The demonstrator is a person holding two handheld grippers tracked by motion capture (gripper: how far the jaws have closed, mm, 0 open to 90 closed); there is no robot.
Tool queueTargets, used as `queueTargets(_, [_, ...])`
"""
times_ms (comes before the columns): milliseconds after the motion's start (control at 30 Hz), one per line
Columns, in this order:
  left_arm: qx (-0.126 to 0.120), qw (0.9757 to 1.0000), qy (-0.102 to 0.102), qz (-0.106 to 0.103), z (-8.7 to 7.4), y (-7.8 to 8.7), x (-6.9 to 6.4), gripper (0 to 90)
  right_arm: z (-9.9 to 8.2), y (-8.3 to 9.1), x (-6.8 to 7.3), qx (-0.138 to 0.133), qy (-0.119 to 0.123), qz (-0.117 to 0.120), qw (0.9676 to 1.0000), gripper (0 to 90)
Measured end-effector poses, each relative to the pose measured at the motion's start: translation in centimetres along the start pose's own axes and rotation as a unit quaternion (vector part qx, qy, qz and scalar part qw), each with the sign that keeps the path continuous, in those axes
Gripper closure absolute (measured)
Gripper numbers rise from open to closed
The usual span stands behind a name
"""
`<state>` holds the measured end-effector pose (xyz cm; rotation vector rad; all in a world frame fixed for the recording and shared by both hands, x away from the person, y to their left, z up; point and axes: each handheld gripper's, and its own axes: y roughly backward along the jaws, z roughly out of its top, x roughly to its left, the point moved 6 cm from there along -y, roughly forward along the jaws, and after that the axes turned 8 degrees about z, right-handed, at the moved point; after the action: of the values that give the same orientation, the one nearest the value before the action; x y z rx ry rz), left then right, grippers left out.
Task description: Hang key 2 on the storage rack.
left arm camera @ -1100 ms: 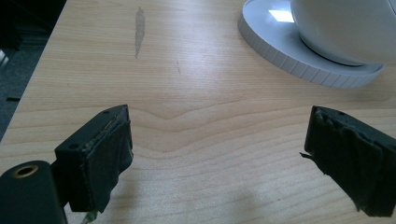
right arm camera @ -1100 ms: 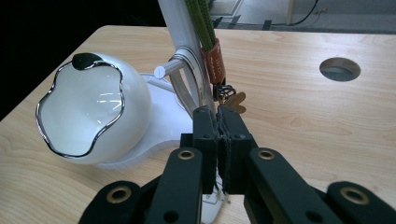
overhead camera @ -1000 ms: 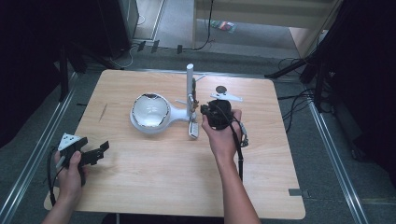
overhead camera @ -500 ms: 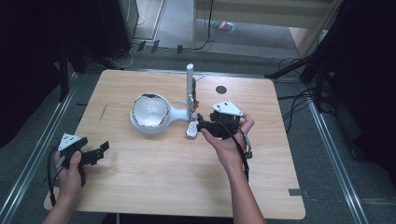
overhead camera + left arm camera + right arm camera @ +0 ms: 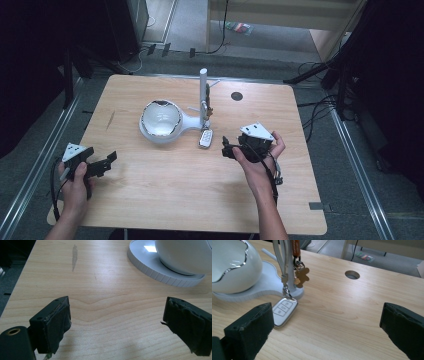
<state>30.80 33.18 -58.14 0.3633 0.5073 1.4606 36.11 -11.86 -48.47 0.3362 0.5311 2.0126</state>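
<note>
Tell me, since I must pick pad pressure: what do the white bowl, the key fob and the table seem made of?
The white bowl looks like glazed ceramic: glossy highlights and a silver wavy rim. The key fob seems hard white plastic in a shiny metal-looking frame, on a metal clip. The table looks like pale wood or laminate, matt, with visible grain.

Left tool (image 5: 111, 158) sits low at the near left corner, gripped by the left hand (image 5: 75, 172), jaws spread wide with nothing between them. Right tool (image 5: 226, 148) is held by the right hand (image 5: 256, 159), forearm coming in from the bottom edge; its jaws have just been opening and stand wide apart, empty, pointing left.
</note>
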Motion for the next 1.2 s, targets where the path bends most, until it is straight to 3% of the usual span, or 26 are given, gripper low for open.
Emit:
queueTargets(633, [0.0, 1.0, -0.002, 0.002, 0.0, 0.0, -0.1, 8.0, -5.3, 2.5, -4.5, 0.012, -0.026, -0.031, 0.9991, 0.0])
queueTargets(900, [-0.002, 1.0, -0.003, 0.003, 0.0, 0.0, -0.1, 8.0, -7.8, 3.7, -6.4, 0.019, -0.053, -0.046, 0.9974, 0.0])
queueTargets(1200, [-0.002, 1.0, -0.003, 0.003, 0.0, 0.0, -0.1, 8.0, -9.5, 4.8, -8.1, 0.023, -0.06, -0.06, 0.9961, 0.0])
